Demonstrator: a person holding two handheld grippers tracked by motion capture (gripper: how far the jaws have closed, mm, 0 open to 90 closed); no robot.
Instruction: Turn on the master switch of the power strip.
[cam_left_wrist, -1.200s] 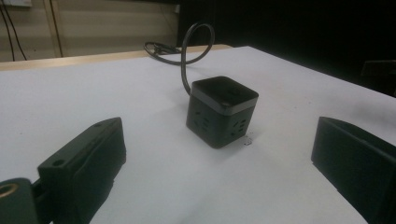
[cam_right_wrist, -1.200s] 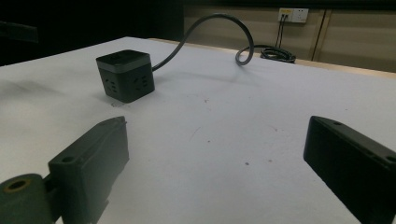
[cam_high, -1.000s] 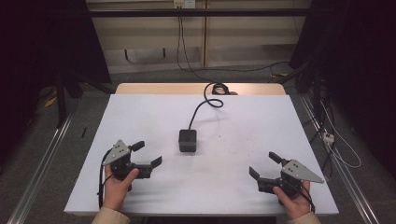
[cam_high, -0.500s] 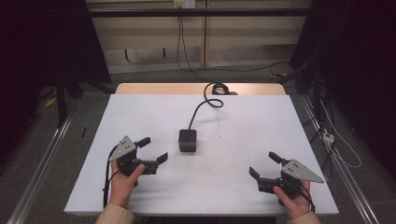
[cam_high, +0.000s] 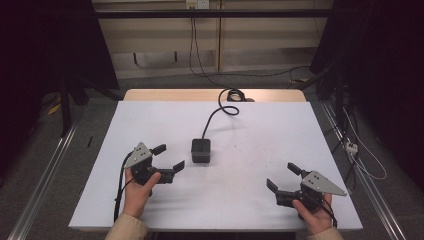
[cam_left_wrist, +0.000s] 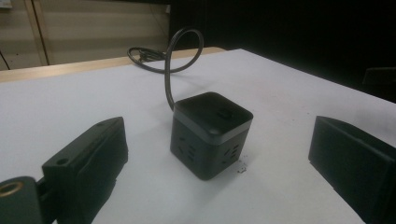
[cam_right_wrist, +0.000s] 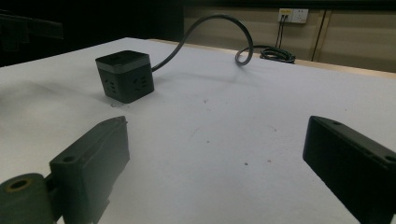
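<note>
The black cube socket (cam_high: 201, 150) has a dark cord (cam_high: 216, 114) going from its far side and outlet holes on its side faces; it stands on the white table (cam_high: 250, 125) just ahead of the left gripper (cam_high: 168, 157), whose jaws are wide apart and hold nothing; the right gripper (cam_high: 283, 177), also wide and holding nothing, is well apart from it.

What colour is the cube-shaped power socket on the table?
Black cube-shaped power socket, clearest in the left gripper view.
</note>
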